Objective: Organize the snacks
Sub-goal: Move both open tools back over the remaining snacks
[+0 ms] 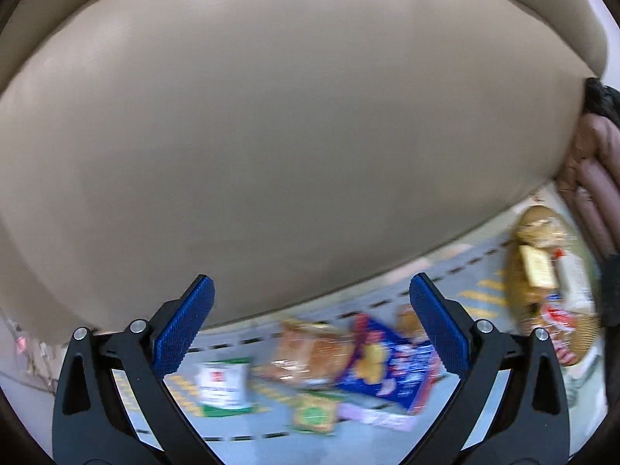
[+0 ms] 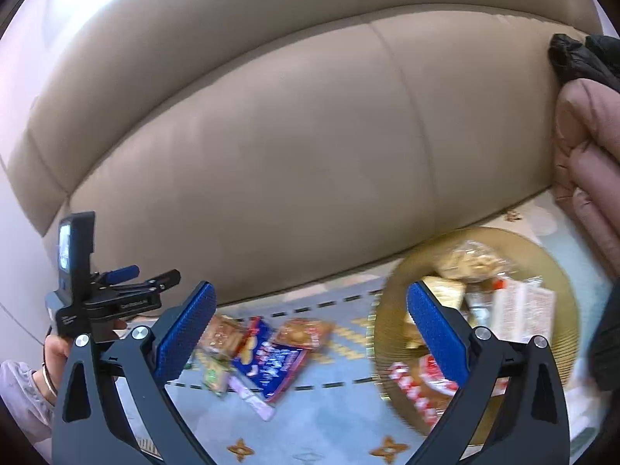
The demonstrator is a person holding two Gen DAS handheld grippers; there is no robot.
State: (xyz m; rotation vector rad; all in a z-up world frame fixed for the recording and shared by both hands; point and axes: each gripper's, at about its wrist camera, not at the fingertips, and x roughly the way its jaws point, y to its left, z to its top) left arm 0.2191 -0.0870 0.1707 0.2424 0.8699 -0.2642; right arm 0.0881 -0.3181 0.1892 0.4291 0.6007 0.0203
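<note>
Snacks [image 2: 267, 356] on rug, beyond left fingers [image 1: 186, 329], untouched

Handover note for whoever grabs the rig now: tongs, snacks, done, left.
Left tongs: open, empty, hovering over the loose snacks.
Right tongs: open, empty, between the loose pile and the gold tray.
On the tray: several packets already, including a white box and a red-and-white packet.
On the rug, in front of the sofa: blue bag, two orange packets, a green packet, a green-and-white packet, a pale pink packet.
Done: part of the snacks are on the tray.
Left: likely move the loose ones over. Frames are blurred; labels unreadable.
</note>
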